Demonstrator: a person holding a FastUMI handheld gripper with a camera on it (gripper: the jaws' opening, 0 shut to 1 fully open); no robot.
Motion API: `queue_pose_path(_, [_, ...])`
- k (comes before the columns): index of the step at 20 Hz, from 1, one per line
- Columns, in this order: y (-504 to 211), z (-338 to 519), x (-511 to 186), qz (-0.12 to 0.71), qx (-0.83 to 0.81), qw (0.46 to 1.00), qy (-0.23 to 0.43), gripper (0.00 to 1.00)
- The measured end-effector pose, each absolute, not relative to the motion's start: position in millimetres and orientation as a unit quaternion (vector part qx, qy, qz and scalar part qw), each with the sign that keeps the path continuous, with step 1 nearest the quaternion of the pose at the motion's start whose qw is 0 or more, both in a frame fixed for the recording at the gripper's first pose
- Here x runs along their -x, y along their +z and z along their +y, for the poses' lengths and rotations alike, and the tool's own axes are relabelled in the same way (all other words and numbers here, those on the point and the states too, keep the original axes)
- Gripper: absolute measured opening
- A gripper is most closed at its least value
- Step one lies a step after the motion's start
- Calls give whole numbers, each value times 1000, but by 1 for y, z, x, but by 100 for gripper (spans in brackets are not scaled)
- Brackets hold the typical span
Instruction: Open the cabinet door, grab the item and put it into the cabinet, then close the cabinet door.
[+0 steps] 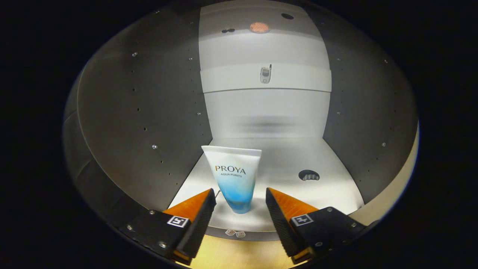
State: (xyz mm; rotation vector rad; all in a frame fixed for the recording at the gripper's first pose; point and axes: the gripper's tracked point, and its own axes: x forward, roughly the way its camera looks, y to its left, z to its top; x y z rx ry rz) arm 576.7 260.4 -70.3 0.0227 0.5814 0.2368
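A white and blue tube (234, 177) stands cap-down on the cabinet floor (283, 175), just inside the front edge. My gripper (241, 200) is open, its two fingertips flanking the tube's lower part with a gap on each side. Neither finger touches the tube. The cabinet's dark side walls (149, 123) rise on both sides of the tube. The door itself is out of sight.
The cabinet's pale back wall (266, 108) carries a small metal fitting (265, 74) on a cross strip. A round cut-out (309, 175) lies in the floor to the right of the tube. A light wooden surface (235, 254) lies under the fingers.
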Motion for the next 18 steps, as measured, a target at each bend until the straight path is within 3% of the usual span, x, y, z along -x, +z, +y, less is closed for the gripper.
queue_pose_path(2, [-63, 256, -566, 272, -13, 955, 115, 94])
queue_pose_path(18, [16, 248, -411, 115, -29, 988, 102, 94])
